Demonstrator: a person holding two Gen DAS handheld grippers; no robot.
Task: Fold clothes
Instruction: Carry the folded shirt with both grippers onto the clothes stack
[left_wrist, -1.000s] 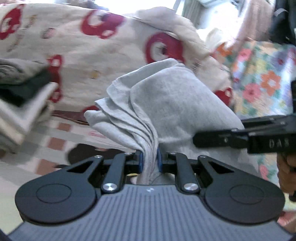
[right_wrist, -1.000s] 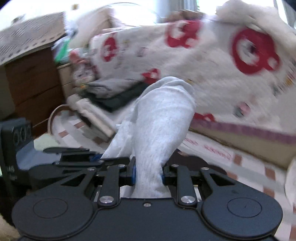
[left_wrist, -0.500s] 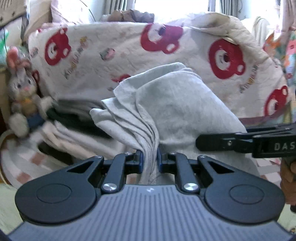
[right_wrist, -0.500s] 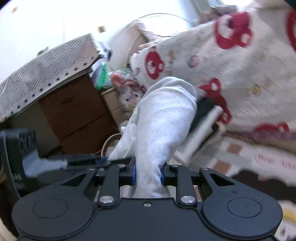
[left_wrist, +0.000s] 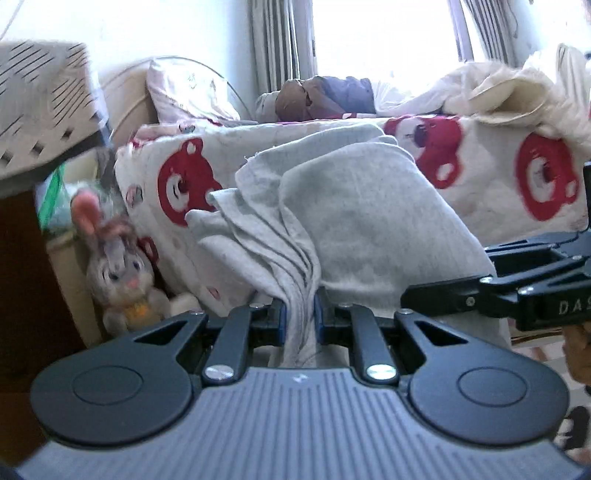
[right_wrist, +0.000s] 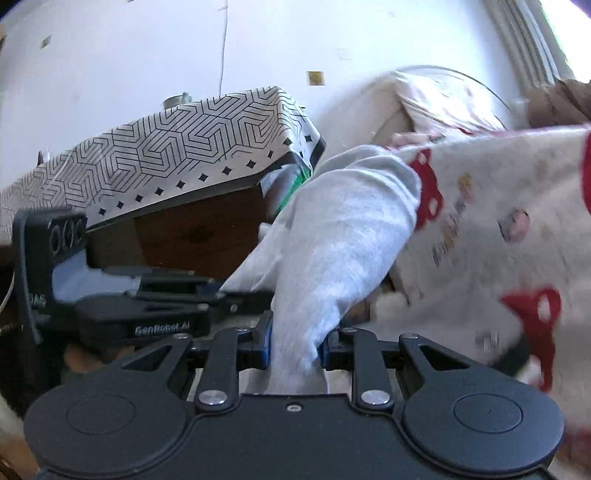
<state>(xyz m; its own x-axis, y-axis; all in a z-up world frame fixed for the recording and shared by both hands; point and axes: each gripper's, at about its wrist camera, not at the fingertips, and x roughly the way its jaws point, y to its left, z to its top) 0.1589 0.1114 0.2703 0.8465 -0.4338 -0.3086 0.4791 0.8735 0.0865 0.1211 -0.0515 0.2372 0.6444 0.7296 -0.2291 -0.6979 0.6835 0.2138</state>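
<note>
In the air before the bed, a grey garment (left_wrist: 369, 229) hangs bunched between two tools. The left gripper (left_wrist: 300, 314) pinches a gathered, many-layered edge; the right gripper (right_wrist: 295, 341) pinches a thick roll of the same cloth. Behind lie a bear-print blanket (left_wrist: 480, 155) and a toy rabbit (left_wrist: 122, 273). The layers could slip loose unevenly, spoiling any fold, if either grip eases.
</note>
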